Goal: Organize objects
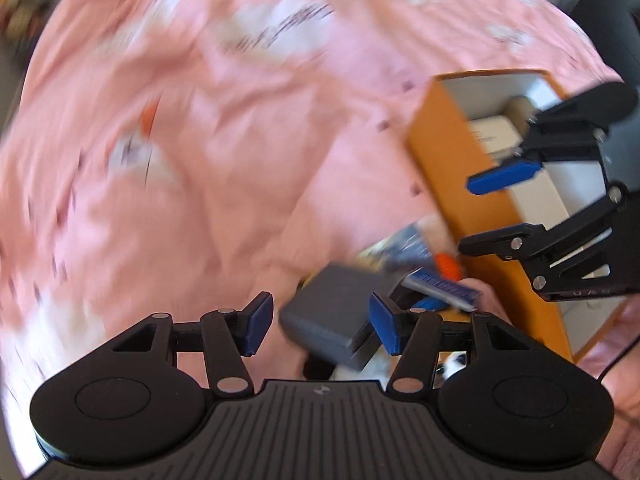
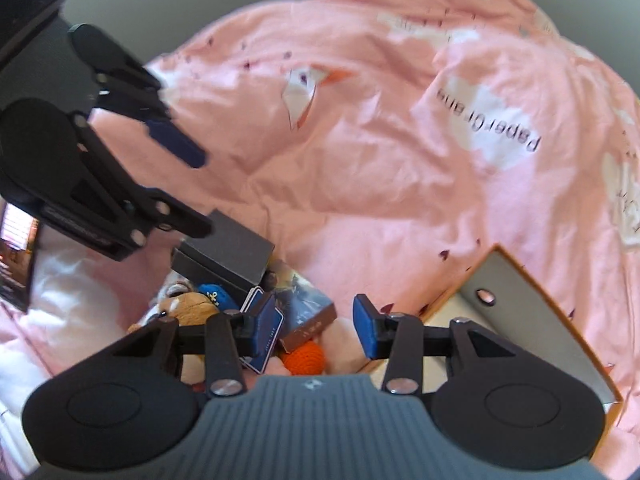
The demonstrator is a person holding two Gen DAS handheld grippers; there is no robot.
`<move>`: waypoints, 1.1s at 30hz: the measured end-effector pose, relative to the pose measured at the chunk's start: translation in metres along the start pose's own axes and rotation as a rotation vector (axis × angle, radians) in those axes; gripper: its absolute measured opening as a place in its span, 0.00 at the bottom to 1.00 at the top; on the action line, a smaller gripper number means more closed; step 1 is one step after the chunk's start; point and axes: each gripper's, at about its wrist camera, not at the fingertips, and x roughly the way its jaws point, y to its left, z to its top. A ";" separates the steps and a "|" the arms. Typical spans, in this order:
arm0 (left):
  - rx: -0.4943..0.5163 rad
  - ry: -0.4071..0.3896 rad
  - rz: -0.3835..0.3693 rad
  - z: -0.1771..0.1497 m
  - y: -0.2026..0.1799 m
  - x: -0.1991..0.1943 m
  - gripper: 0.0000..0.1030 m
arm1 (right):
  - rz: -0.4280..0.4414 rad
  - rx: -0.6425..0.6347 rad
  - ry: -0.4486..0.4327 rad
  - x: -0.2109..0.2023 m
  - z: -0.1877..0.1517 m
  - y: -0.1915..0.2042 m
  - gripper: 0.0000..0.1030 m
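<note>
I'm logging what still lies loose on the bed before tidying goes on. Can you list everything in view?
Bedcover: one, pink with white patches and print, under everything.
Storage box: one, orange outside, white inside, open, on the bedcover; some pale items inside.
Grey box: one, dark grey, in the pile beside the storage box.
Printed carton: one, dark picture print, next to the grey box.
Orange ball: one, crocheted, low in the pile.
Plush toy: one, brown, beside a blue knitted piece.
Left gripper: black, blue pads, open, empty.
Right gripper: same, open, empty.

Blurred pink bedsheet (image 1: pixel 224 152) — dark grey box (image 1: pixel 336 312) just beyond the empty, parted left gripper (image 1: pixel 320 326), orange box (image 1: pixel 452 160) beside.
</note>
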 end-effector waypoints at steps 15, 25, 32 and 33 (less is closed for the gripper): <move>-0.683 0.125 -0.360 -0.034 0.067 0.066 0.76 | -0.009 0.093 0.208 0.081 0.016 -0.023 0.45; -0.743 0.048 -0.317 -0.034 0.067 0.072 0.58 | 0.015 0.159 0.276 0.102 0.017 -0.025 0.61; -0.625 -0.028 -0.221 -0.025 0.065 0.044 0.43 | 0.082 0.260 0.311 0.114 0.014 -0.031 0.71; -0.597 -0.039 -0.201 -0.023 0.065 0.039 0.41 | 0.084 0.276 0.311 0.115 0.014 -0.032 0.71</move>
